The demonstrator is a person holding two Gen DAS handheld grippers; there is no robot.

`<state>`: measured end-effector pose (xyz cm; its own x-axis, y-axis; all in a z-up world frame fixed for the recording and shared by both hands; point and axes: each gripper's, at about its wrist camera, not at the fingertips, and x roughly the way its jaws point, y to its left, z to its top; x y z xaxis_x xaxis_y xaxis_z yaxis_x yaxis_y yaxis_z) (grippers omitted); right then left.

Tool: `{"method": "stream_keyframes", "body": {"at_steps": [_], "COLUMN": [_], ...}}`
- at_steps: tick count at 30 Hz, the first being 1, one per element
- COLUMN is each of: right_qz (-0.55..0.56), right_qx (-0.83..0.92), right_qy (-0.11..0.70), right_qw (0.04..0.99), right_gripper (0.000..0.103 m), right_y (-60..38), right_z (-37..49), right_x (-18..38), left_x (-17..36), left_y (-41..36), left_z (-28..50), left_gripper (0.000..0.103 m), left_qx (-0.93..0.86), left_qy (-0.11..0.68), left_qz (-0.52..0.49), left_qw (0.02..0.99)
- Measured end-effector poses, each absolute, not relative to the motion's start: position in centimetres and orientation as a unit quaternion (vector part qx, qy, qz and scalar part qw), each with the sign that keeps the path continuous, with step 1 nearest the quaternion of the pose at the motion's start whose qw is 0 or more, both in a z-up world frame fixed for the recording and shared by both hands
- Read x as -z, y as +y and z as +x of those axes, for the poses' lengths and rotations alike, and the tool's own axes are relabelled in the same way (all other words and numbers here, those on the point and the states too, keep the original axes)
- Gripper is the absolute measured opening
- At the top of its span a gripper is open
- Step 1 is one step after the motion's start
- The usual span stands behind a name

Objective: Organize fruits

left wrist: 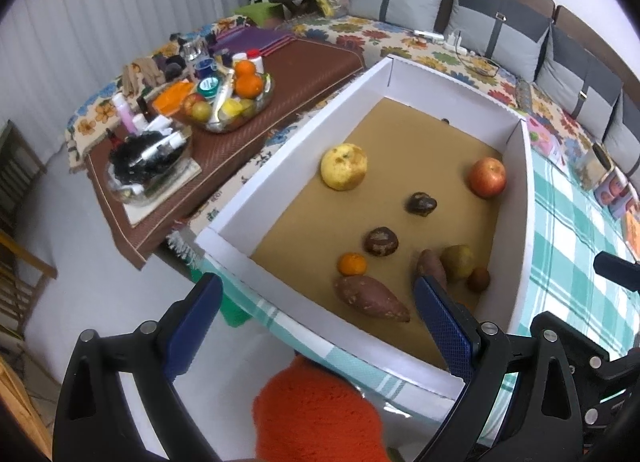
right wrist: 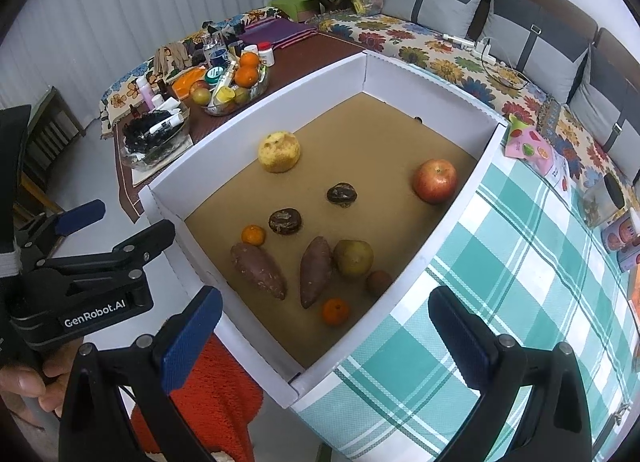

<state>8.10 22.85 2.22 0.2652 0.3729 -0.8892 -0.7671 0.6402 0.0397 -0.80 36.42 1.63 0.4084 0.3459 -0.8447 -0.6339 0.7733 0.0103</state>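
Both grippers hang at the near edge of a white box [right wrist: 452,222] that sits on a green-checked cloth [right wrist: 520,282]. The left gripper [left wrist: 318,294] has its blue pads spread wide with nothing between them; its right finger reaches over the box's near wall, above the brown floor. The right gripper [right wrist: 326,312] is likewise spread and empty, straddling the box's near corner.

The fruit all lies loose inside the box. Directly ahead of the right gripper sits a small orange [right wrist: 335,311], the closest piece. Just beyond it lie two sweet potatoes [right wrist: 258,270], one on each side, and a greenish pear [right wrist: 354,257] touching the right-hand one. A small brown fruit [right wrist: 378,281] sits just beside the pear. A second small orange [right wrist: 253,235] lies near the left sweet potato's far end. Farther in are two dark, wrinkled fruits [right wrist: 285,221], then a yellow apple [right wrist: 279,151] towards the far left and a red apple [right wrist: 435,181] close to the right wall.

The box's near wall stands between each gripper and the fruit. Below the left gripper is something orange and fuzzy [left wrist: 316,410]. Off to the far left, a brown side counter [left wrist: 256,102] carries a glass bowl of fruit [left wrist: 236,102] amid bottles and tubes. Behind the box runs a floral-covered sofa [left wrist: 400,36] with grey cushions.
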Motion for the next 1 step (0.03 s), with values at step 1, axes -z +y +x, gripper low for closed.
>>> {"method": "stream_keyframes", "body": {"at_steps": [1], "right_qz": [-0.207], "right_qx": [-0.371], "right_qy": [0.479], "right_qw": [0.768], "right_gripper": [0.102], "right_y": [22.91], "right_z": [8.09], "right_x": [-2.15], "left_x": [-1.64], "left_y": [36.46], "left_z": [-0.81], "left_gripper": [0.098], "left_qx": [-0.299], "left_qy": [0.455], "left_qz": [-0.158], "left_qw": [0.824]}}
